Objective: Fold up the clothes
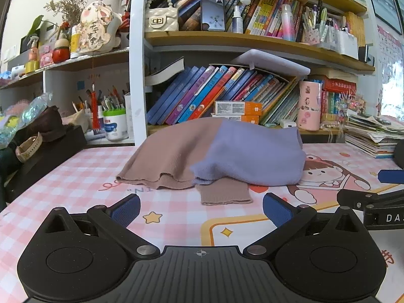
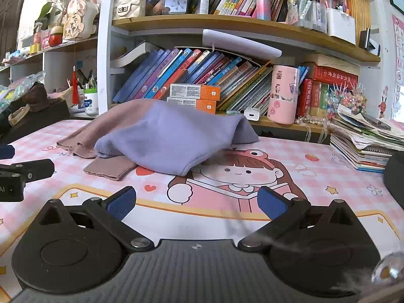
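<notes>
Both the left gripper [image 1: 200, 208] and the right gripper [image 2: 197, 202] hover with jaws wide apart and empty. The lilac garment [image 1: 252, 156] lies heaped over the mauve garment [image 1: 166, 151] mid-tabletop [image 1: 75, 181]. Best to pinch only the lilac hem, lifting it clear before flattening

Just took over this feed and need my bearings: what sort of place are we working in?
Most likely a child's study desk at home. Cartoon desk mat with a pink check pattern, shelves crammed with children's books, pen pots and trinkets, and a heap of clothes waiting on the mat.
</notes>
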